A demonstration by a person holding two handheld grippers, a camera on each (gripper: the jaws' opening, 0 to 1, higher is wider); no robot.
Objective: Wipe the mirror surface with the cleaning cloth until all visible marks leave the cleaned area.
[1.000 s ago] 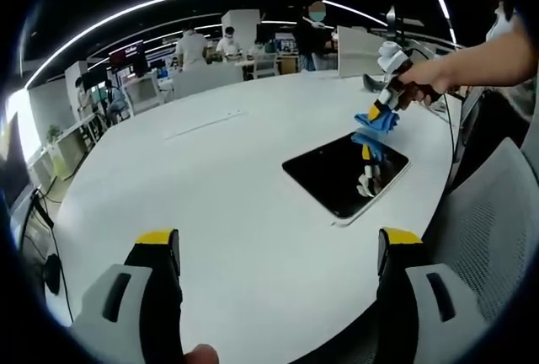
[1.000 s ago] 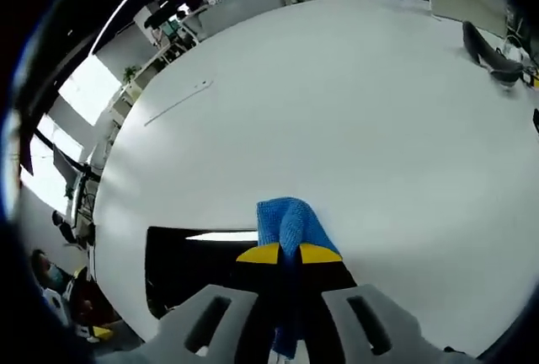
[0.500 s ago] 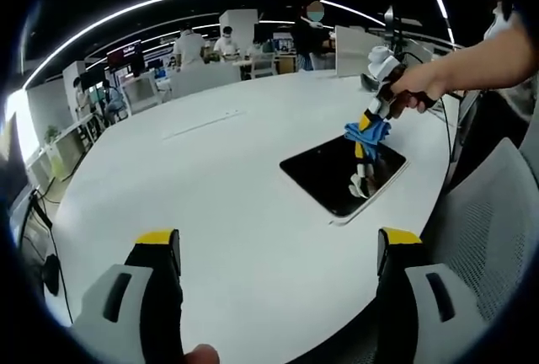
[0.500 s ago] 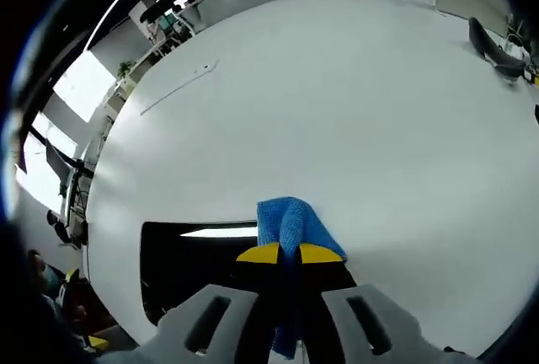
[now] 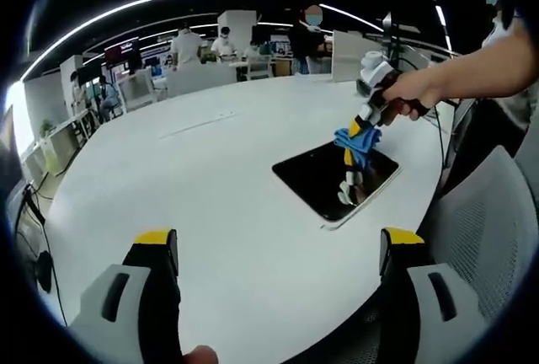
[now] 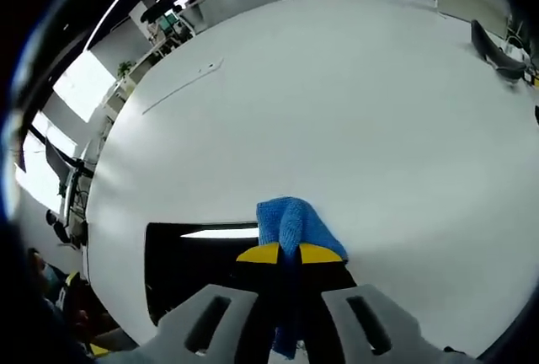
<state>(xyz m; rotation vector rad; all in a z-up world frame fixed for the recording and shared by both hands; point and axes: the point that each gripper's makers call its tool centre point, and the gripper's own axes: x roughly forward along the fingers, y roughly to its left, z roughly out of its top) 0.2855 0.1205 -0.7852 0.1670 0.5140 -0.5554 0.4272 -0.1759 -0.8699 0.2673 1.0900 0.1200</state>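
Observation:
A dark rectangular mirror (image 5: 324, 179) lies flat on the round white table (image 5: 194, 170), near its right edge. My right gripper (image 5: 360, 133) is shut on a blue cleaning cloth (image 5: 349, 141) and holds it at the mirror's far edge; its reflection shows in the glass. In the right gripper view the blue cloth (image 6: 290, 222) bulges out past my shut gripper (image 6: 289, 254), over the mirror (image 6: 194, 263) that runs off to the left. My left gripper (image 5: 278, 250) is open and empty, above the table's near part, well short of the mirror.
A grey mesh chair (image 5: 480, 238) stands at the table's right edge. A thin white strip (image 5: 202, 122) lies on the far table. A dark object (image 6: 493, 56) rests at the table's far right. Several people and desks (image 5: 202, 52) fill the background.
My right gripper with the cloth has moved a little leftward along the mirror's far edge. The left view has shifted slightly.

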